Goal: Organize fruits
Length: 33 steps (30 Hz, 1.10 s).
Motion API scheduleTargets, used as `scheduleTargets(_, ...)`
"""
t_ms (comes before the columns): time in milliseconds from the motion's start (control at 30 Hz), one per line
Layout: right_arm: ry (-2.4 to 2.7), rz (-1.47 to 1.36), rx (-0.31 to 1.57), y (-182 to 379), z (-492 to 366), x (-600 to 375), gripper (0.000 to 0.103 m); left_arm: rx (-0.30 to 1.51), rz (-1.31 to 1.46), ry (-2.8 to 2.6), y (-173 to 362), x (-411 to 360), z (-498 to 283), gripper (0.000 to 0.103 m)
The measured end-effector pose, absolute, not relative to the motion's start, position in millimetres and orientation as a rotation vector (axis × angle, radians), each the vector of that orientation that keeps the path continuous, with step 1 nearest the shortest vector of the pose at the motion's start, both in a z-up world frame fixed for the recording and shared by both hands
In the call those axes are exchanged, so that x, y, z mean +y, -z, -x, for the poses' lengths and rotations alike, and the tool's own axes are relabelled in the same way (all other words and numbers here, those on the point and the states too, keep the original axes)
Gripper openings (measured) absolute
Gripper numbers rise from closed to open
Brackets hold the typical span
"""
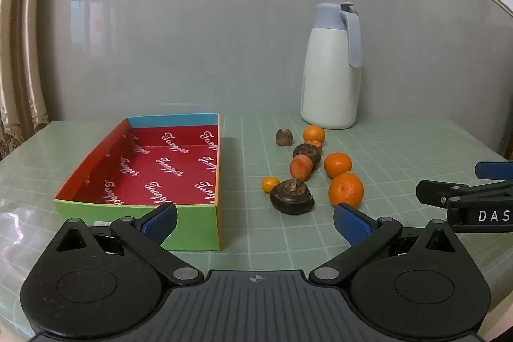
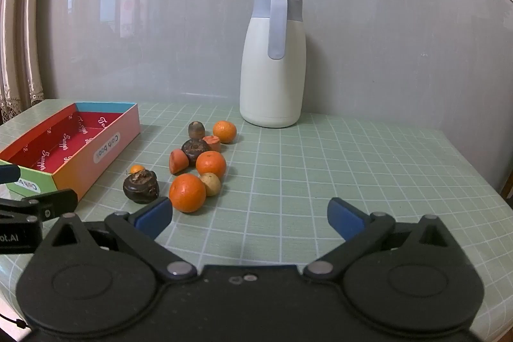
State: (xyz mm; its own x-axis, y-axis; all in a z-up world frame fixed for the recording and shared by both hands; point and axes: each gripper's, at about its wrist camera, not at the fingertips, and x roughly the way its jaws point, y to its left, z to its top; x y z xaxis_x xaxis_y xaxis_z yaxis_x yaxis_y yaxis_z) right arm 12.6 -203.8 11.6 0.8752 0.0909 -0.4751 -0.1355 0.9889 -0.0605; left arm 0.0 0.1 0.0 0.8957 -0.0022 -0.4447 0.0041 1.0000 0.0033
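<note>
Both tools stand wide open with nothing between the fingers. The left tool (image 1: 255, 221) hangs just behind the near corner of the box (image 1: 198, 225), and the right tool (image 2: 250, 218) hangs beside it over bare surface (image 2: 352, 156), angled down toward the fruit.

Just ahead of the right tool and a little to its left lies the nearest big orange (image 2: 187, 192), with a pale yellowish small fruit (image 2: 210, 184) touching its far side. To the left of that orange sits a dark, lumpy brown fruit (image 2: 141, 186), with a tiny orange (image 2: 137, 169) just behind it. Further off the cluster runs on: a reddish cut piece (image 2: 178, 161), a second orange (image 2: 211, 164), another dark fruit (image 2: 195, 148), a second reddish piece (image 2: 213, 143), a third orange (image 2: 224, 131) and a small brown one (image 2: 196, 129) at the far end. Nothing is in the box yet, so the sorting looks barely begun.

A good first move, I judge, is the nearest orange: close the fingers across its widest part and lift it straight up, since the pale fruit touching it may roll. The box lies to the left, so the carry passes over the dark fruit.

The pale fruit is hidden from the left view. The box's near wall is partly covered by the left tool. What the dark and reddish pieces are is hard to tell. A white jug (image 2: 272, 60) stands at the wall beyond
</note>
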Motion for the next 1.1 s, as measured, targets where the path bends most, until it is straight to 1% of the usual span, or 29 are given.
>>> scheduleTargets(1100,-0.118,0.1,0.491,-11.4,-13.0,-204.1,0.103,0.462,0.002,0.005,0.4,-0.5,-0.8,0.103)
